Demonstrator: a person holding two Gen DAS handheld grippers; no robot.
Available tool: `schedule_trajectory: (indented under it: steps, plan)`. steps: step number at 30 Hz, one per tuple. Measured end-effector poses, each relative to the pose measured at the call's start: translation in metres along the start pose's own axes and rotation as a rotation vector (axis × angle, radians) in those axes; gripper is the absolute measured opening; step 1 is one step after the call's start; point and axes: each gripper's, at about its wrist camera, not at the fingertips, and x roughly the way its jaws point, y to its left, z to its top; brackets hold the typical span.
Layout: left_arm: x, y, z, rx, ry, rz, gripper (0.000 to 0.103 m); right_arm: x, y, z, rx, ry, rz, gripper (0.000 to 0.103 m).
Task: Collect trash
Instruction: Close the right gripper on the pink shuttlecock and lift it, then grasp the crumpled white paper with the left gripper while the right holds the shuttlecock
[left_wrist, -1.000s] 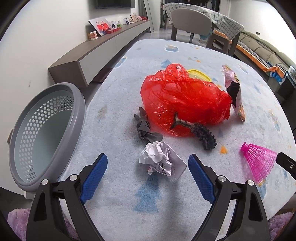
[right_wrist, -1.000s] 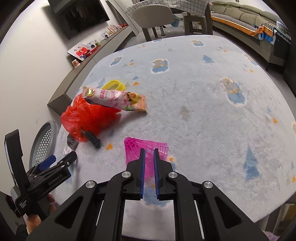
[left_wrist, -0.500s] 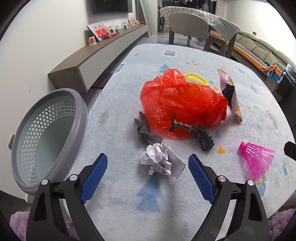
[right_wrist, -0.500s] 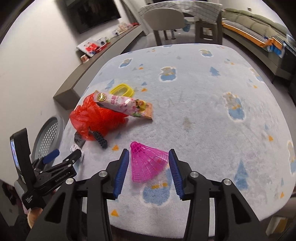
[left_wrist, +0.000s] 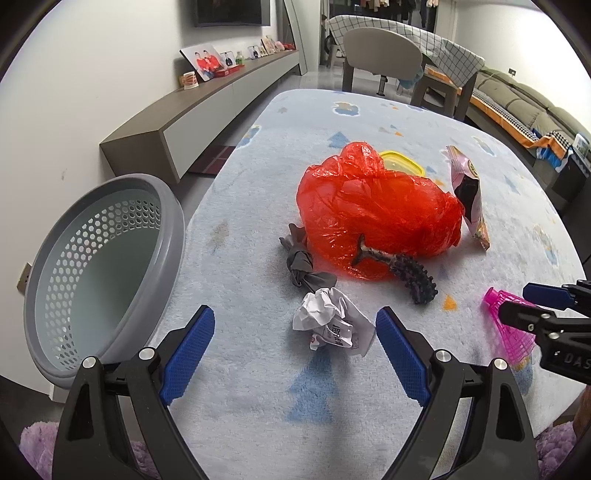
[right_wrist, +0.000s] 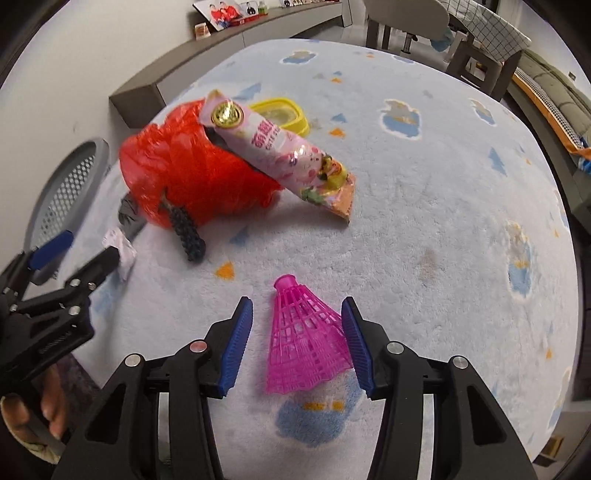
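Observation:
Trash lies on a pale blue rug (left_wrist: 258, 387). My left gripper (left_wrist: 295, 343) is open, low over the rug, with a crumpled white paper (left_wrist: 332, 323) just ahead between its blue fingers. Beyond lie a knotted grey scrap (left_wrist: 304, 266), a dark spiky piece (left_wrist: 413, 275), a red plastic bag (left_wrist: 373, 210) and a pink snack wrapper (left_wrist: 469, 195). My right gripper (right_wrist: 297, 338) is open around a pink plastic shuttlecock (right_wrist: 304, 343), whose skirt is against the right finger. The shuttlecock (left_wrist: 511, 328) and right gripper also show at the left wrist view's right edge.
A grey perforated basket (left_wrist: 99, 273) stands tilted at the rug's left edge, mouth toward the trash. A yellow lid (left_wrist: 402, 162) lies behind the red bag. A low wall cabinet (left_wrist: 207, 114), a chair (left_wrist: 384, 55) and a sofa (left_wrist: 528, 99) surround the rug.
My right gripper opened from shut and moved forward around the pink shuttlecock. My left gripper lowered slightly toward the crumpled paper and stays open.

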Motion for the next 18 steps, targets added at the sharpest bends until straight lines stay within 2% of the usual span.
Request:
schedule_trajectory:
  steps: [6,13,18]
  plan:
    - [0.000,0.000,-0.001,-0.002,0.001,-0.004,0.087,0.009,-0.004,-0.005,0.002,0.034,-0.041,0.048]
    - [0.002,0.000,-0.001,-0.002,0.006,-0.009,0.088,0.010,-0.002,-0.009,-0.009,0.021,-0.053,0.045]
    - [0.002,0.001,-0.001,-0.006,0.010,-0.017,0.088,-0.003,-0.010,-0.013,0.064,-0.025,0.001,0.040]
